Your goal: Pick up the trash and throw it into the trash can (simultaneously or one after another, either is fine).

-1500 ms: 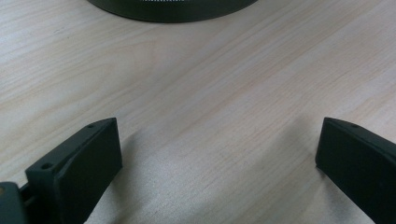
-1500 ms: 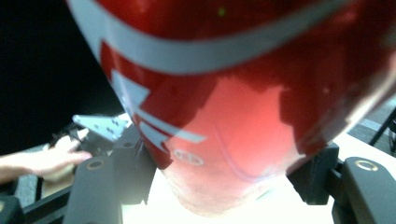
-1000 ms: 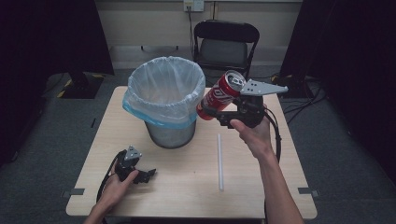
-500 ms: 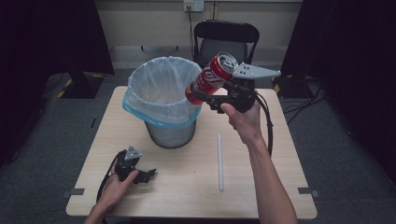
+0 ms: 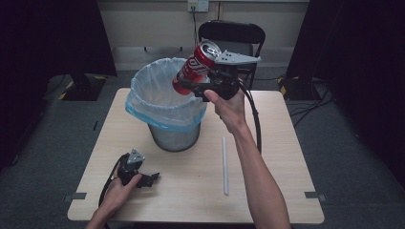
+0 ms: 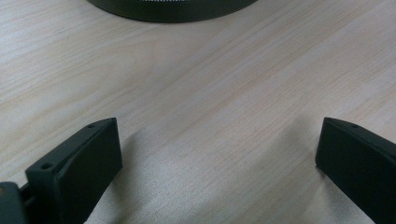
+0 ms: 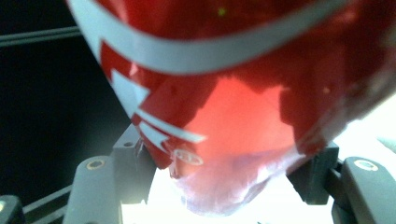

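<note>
Wooden table [image 5: 267, 143] | dark room | right tool [image 5: 200, 88] grips can [image 5: 196, 67] | left tool [image 5: 148, 180] open

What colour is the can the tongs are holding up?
The can is red with white markings; the high view shows it best.

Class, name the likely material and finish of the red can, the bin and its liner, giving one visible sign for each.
Red can: probably thin aluminium, glossy print, silver rim. Bin: seemingly metal mesh, fine grey grid. Liner: thin plastic film, translucent and crinkled.
</note>
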{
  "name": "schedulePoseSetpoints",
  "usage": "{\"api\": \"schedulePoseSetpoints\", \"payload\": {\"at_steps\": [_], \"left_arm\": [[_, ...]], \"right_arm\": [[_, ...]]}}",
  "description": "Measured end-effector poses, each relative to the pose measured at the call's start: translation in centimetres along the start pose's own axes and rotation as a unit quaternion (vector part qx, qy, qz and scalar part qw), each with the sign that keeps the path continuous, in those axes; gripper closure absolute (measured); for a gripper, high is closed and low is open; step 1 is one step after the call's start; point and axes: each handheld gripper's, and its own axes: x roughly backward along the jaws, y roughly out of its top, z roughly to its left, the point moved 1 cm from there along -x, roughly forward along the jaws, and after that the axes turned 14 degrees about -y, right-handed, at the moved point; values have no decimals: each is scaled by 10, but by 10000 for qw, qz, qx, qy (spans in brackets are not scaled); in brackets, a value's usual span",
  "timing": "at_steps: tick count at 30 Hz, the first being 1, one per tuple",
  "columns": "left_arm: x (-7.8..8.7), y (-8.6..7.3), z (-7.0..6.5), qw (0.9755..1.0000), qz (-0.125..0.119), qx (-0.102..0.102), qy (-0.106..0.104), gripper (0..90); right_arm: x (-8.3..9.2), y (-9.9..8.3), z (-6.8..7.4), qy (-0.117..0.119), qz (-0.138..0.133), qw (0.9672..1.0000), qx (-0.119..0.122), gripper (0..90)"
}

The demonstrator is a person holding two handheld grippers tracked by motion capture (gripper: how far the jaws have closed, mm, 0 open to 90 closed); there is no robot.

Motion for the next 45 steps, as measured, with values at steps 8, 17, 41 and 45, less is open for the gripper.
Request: {"api": "schedulePoseSetpoints", "payload": {"at_steps": [8,17,41,45], "left_arm": [[0,0,0,10000,-36,23,2,0],[-1,0,-1,10000,-53,38,1,0],[0,0,0,10000,-27,16,-5,0],[-1,0,0,10000,-33,35,-16,0]], "right_arm": [[-25,2,1,-111,188,9997,52,345],[-43,-10,-5,-336,430,9985,24,340],[-44,-10,-17,-575,528,9969,-135,244],[-34,-10,-23,-666,517,9964,-126,245]]}}
